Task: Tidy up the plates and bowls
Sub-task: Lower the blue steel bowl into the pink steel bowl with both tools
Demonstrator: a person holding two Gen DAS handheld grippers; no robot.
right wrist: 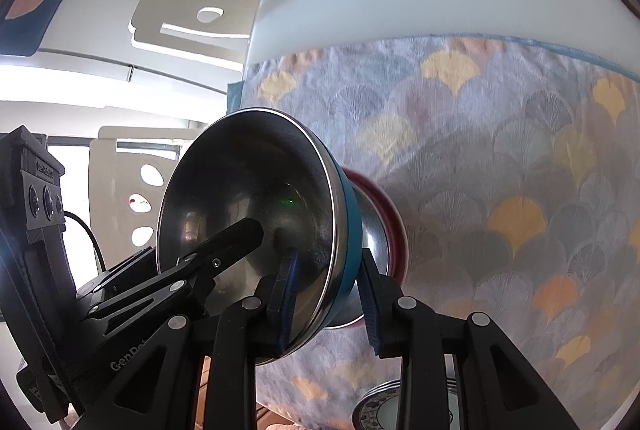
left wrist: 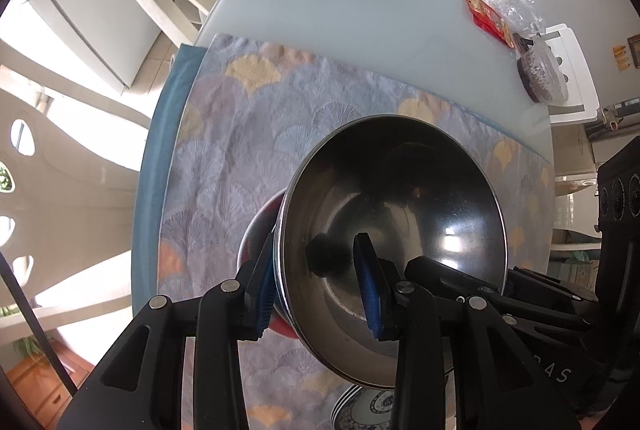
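Two jaws clamp one empty steel bowl (left wrist: pixel 394 214).

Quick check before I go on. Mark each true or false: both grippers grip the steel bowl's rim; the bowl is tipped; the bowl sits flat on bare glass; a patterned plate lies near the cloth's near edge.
1. Left gripper and right gripper both clamp the steel bowl at its rim: true.
2. The bowl is tipped: true.
3. It sits flat on bare glass: false; it is held over the patterned cloth.
4. A patterned plate lies near the cloth's near edge: true.
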